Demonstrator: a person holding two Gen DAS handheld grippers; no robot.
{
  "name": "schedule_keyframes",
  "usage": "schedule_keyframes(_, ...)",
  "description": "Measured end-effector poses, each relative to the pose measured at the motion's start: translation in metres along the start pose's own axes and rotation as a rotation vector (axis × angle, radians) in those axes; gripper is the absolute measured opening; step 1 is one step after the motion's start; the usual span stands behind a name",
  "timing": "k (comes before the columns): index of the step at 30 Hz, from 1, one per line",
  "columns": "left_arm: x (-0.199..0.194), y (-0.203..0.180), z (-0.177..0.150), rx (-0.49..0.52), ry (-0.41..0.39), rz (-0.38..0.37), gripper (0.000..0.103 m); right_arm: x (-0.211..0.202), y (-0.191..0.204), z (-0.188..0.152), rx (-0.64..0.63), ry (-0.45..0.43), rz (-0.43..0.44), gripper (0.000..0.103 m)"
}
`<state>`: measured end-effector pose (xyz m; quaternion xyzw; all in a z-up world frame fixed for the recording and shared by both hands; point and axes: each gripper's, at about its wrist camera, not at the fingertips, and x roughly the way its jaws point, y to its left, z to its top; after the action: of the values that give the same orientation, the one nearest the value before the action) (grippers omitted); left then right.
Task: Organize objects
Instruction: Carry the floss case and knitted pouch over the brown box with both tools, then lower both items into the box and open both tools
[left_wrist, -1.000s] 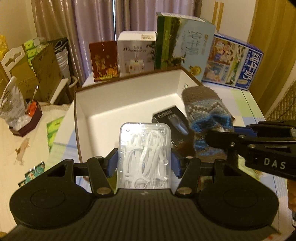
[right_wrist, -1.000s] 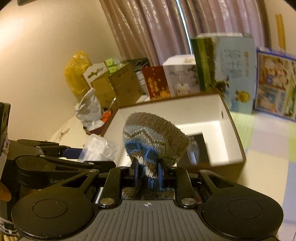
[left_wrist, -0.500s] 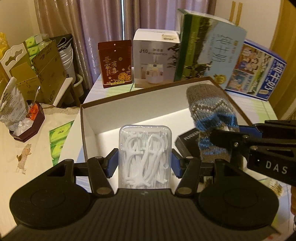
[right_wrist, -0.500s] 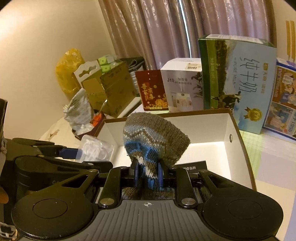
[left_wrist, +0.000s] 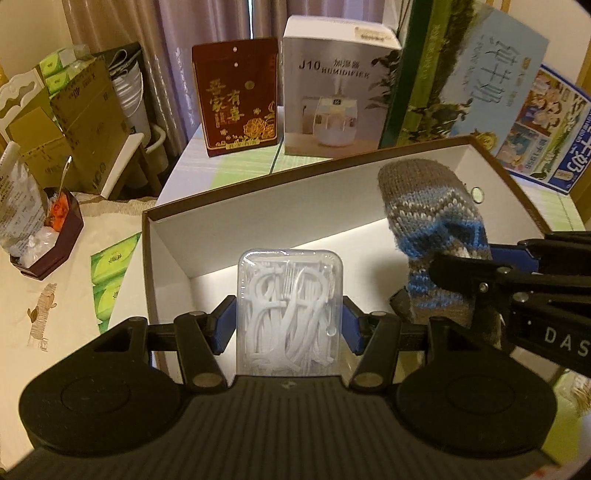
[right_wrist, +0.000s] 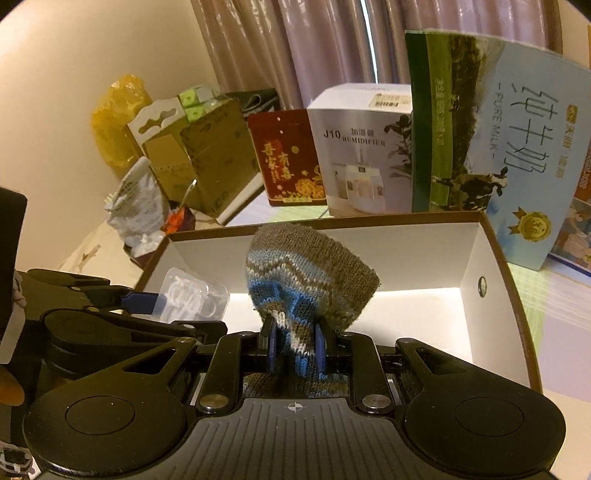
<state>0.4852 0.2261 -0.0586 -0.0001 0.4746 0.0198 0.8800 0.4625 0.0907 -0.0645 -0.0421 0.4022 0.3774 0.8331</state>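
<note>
While the clear floss case (left_wrist: 290, 310) sits at the lower centre of the left wrist view, its rounded plastic shell shows a tangle of white floss picks inside. It stands upright between the two blue-padded fingers (left_wrist: 223, 325) of the left gripper (left_wrist: 290, 326), which press on its long sides and grip it. The case is held above the open white box (left_wrist: 258, 206), near the box's left wall.

At the right of that frame the sock (left_wrist: 430, 229) is knitted in brown-grey with white zigzags and blue bands, its rounded toe pointing up. In the right wrist view the sock (right_wrist: 310, 277) fills the centre, and the right gripper (right_wrist: 293, 349) has its fingers (right_wrist: 267, 347) closed on the sock's narrow lower part, so the fabric bulges above them and a fold hangs below. It too is held over the box, whose brown-edged rim (right_wrist: 495, 240) runs across the middle of the frame.

Beyond the box, on the pale checked surface (left_wrist: 221, 158), stand a dark red carton (left_wrist: 236, 110), a white humidifier box (left_wrist: 336, 92) and a tall green and blue milk carton (left_wrist: 461, 81). At the upper left of the frame are cardboard boxes (left_wrist: 74, 129), and below them a dark tray (left_wrist: 55, 243) of packets.
</note>
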Motion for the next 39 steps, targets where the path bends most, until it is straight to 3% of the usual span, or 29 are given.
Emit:
schedule_keyframes(20,0.064,0.001,0.009,0.046,0.114,0.017,0.054,0.033,-0.022,0.005,0.054,0.049,-0.009,0.017)
schedule_keyframes(31,0.055,0.005,0.016,0.066,0.083,0.025,0.06,0.041,-0.018,0.007,0.051,0.051,0.01,0.018)
schedule_keyframes(32,0.054,0.005,0.016,0.065,0.08,0.023,0.06,0.042,-0.017,0.007,0.047,0.043,0.007,0.019)
schedule_keyframes(34,0.052,0.005,0.017,0.065,0.077,0.021,0.061,0.041,-0.016,0.008,0.049,0.019,0.014,0.045)
schedule_keyframes(35,0.05,0.005,0.017,0.066,0.074,0.021,0.061,0.039,-0.015,0.008,0.051,0.0,0.007,0.051)
schedule_keyframes(39,0.046,0.004,0.016,0.063,0.067,0.013,0.065,0.035,-0.019,0.011,0.052,-0.016,-0.018,0.06)
